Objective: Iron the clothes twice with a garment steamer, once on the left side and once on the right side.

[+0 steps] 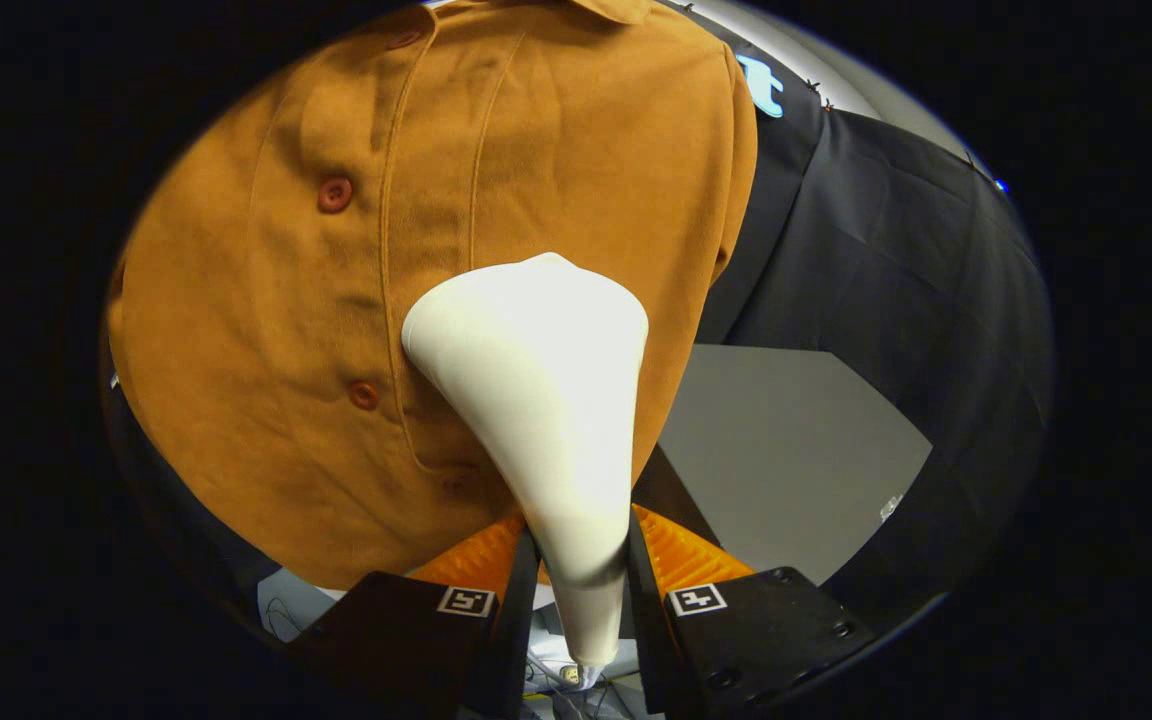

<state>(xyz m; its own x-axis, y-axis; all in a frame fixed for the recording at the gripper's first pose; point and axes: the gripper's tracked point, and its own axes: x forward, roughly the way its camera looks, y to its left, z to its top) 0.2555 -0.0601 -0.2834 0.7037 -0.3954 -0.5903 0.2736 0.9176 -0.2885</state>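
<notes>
1. My gripper pinches the white steamer by its neck, both fingers pressing it.
2. The steamer's wide head lies against the tan shirt, right of its buttons.

a black cloth is hung as the booth's wall, and it is seen falling in soft folds. below it a plain grey panel is seen, cut at an angle by the cloth's edges. above the cloth a pale grey band is visible, with small clips along the cloth's top edge. lower down, some white cables are glimpsed.
</notes>
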